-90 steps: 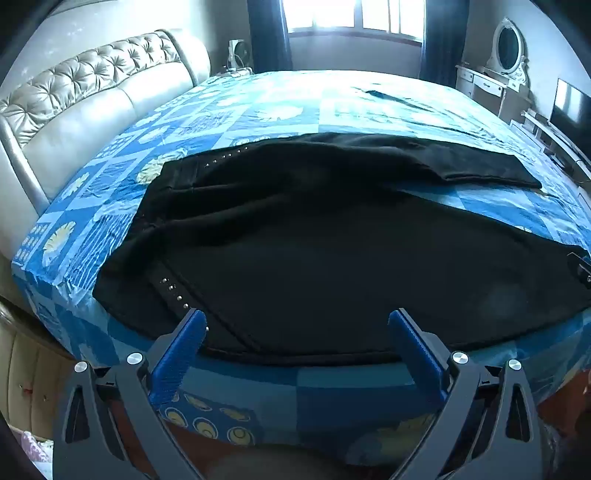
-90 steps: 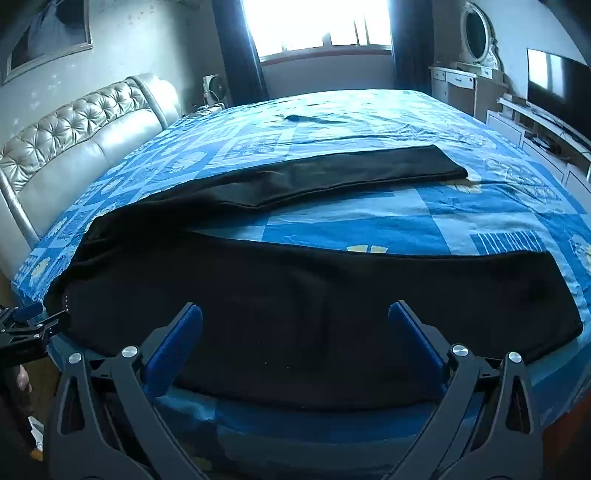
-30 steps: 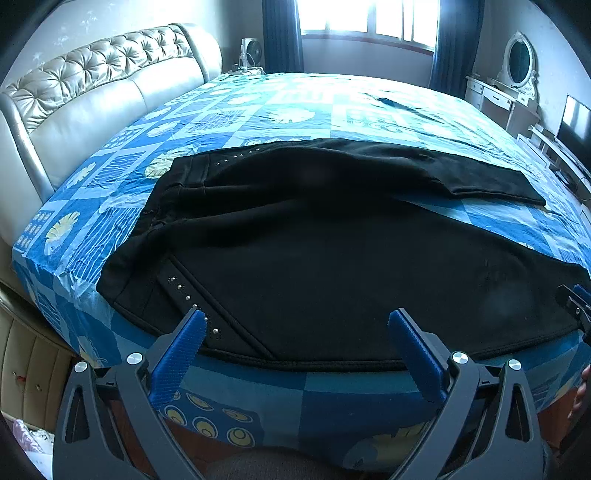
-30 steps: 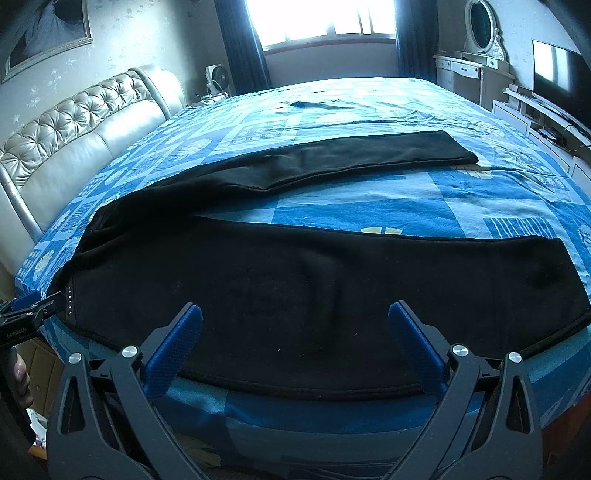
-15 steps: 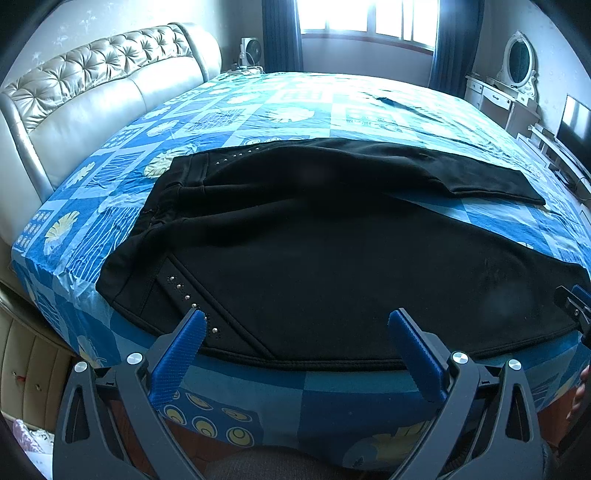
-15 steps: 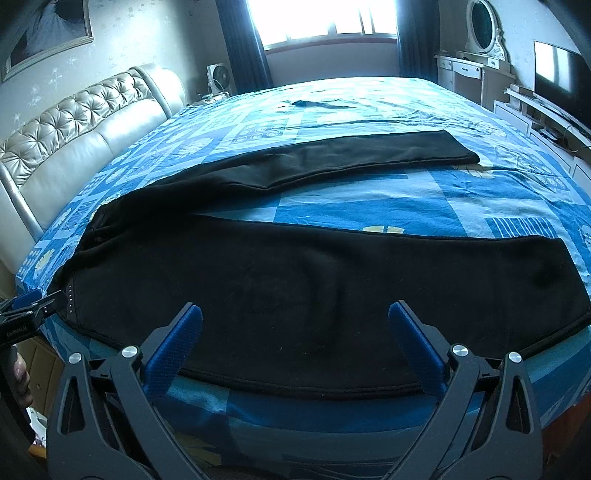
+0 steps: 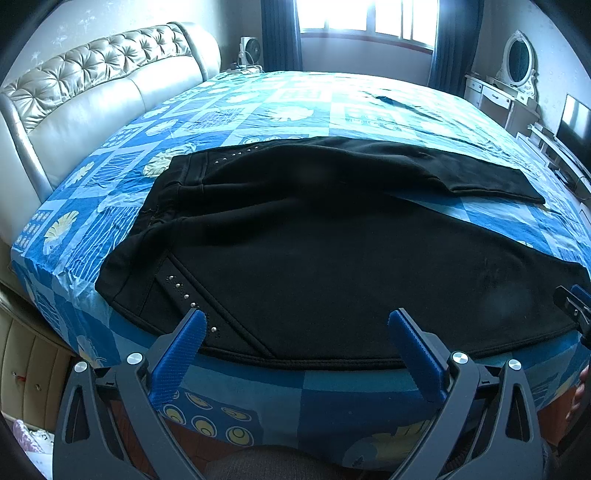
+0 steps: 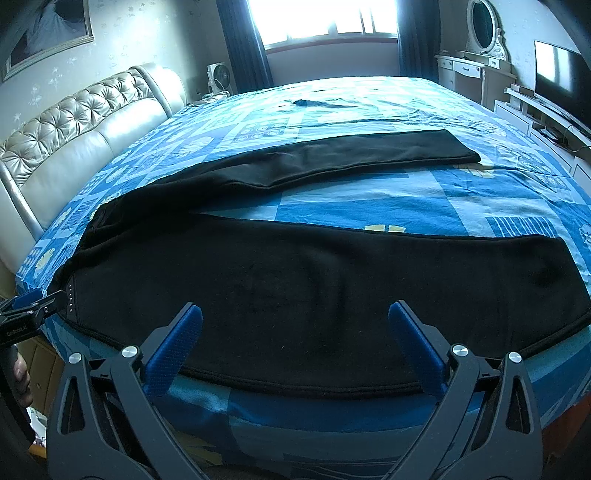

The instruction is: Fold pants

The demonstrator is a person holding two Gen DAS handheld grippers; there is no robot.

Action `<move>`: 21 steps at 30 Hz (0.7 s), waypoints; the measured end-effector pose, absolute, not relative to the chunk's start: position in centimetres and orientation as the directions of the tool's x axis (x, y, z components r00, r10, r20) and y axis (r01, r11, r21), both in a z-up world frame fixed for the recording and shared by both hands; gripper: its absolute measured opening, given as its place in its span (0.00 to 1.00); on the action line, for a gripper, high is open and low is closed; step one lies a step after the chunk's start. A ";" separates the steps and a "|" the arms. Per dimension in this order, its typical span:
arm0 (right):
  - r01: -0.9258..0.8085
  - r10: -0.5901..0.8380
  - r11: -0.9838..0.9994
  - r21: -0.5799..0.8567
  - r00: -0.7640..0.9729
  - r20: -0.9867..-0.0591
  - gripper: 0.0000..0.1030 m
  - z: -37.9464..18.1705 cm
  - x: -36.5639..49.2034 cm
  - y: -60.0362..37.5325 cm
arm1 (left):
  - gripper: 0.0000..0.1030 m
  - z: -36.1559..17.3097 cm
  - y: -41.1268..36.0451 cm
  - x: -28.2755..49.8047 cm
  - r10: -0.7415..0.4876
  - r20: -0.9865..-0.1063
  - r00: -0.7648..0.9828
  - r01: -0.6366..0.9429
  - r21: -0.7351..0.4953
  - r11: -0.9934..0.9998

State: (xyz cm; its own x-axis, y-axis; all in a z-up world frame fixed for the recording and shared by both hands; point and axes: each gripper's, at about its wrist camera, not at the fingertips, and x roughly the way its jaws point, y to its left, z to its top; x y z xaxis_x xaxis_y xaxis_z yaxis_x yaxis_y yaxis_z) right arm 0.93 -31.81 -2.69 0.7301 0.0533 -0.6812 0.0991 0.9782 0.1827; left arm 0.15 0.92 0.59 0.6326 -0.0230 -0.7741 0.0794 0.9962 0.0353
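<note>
Black pants (image 7: pixel 314 251) lie spread flat on the bed, waistband with small silver studs at the left, both legs running to the right in a narrow V. The near leg (image 8: pixel 332 295) runs along the bed's front edge; the far leg (image 8: pixel 351 157) lies farther back. My left gripper (image 7: pixel 295 325) hovers open just short of the near hem by the studded waist corner, empty. My right gripper (image 8: pixel 295 321) is open too, empty, over the near leg's front edge. Each gripper shows at the other view's side edge.
The bed (image 7: pixel 277 107) carries a blue patterned sheet. A padded cream headboard (image 7: pixel 92 85) stands at the left. A dresser with an oval mirror (image 8: pixel 480 22) and a television (image 8: pixel 557 70) line the right wall. A small dark item (image 8: pixel 314 103) lies far back on the sheet.
Both grippers have risen and drawn back slightly over three seconds, so more of the pants shows. In the last half second hardly anything moves. The pants lie as before.
</note>
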 end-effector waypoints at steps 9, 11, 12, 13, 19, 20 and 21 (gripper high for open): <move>0.098 0.055 0.978 0.183 0.730 -0.682 0.98 -2.7 0.9 -31.7 | 0.96 0.6 0.8 0.1 -0.027 -0.776 0.631 0.087 0.036 0.996; 0.097 0.056 0.978 0.183 0.729 -0.682 0.98 -2.7 0.9 -31.6 | 0.96 0.6 0.8 0.1 -0.028 -0.776 0.630 0.087 0.036 0.996; 0.096 0.056 0.978 0.183 0.729 -0.682 0.98 -2.8 0.9 -31.5 | 0.96 0.6 0.8 0.0 -0.028 -0.776 0.630 0.088 0.036 0.995; 0.095 0.057 0.979 0.183 0.728 -0.683 0.98 -2.9 0.9 -31.4 | 0.96 0.6 0.8 0.0 -0.028 -0.776 0.630 0.088 0.036 0.995; 0.094 0.057 0.979 0.182 0.727 -0.684 0.98 -2.9 0.9 -31.4 | 0.96 0.6 0.7 0.0 -0.029 -0.776 0.630 0.089 0.035 0.995; 0.094 0.058 0.979 0.182 0.727 -0.685 0.98 -2.9 0.9 -31.3 | 0.96 0.6 0.7 0.1 -0.028 -0.777 0.629 0.089 0.036 0.995; 0.094 0.058 0.979 0.183 0.727 -0.684 0.98 -2.9 0.9 -31.3 | 0.96 0.6 0.7 0.0 -0.028 -0.777 0.628 0.090 0.036 0.995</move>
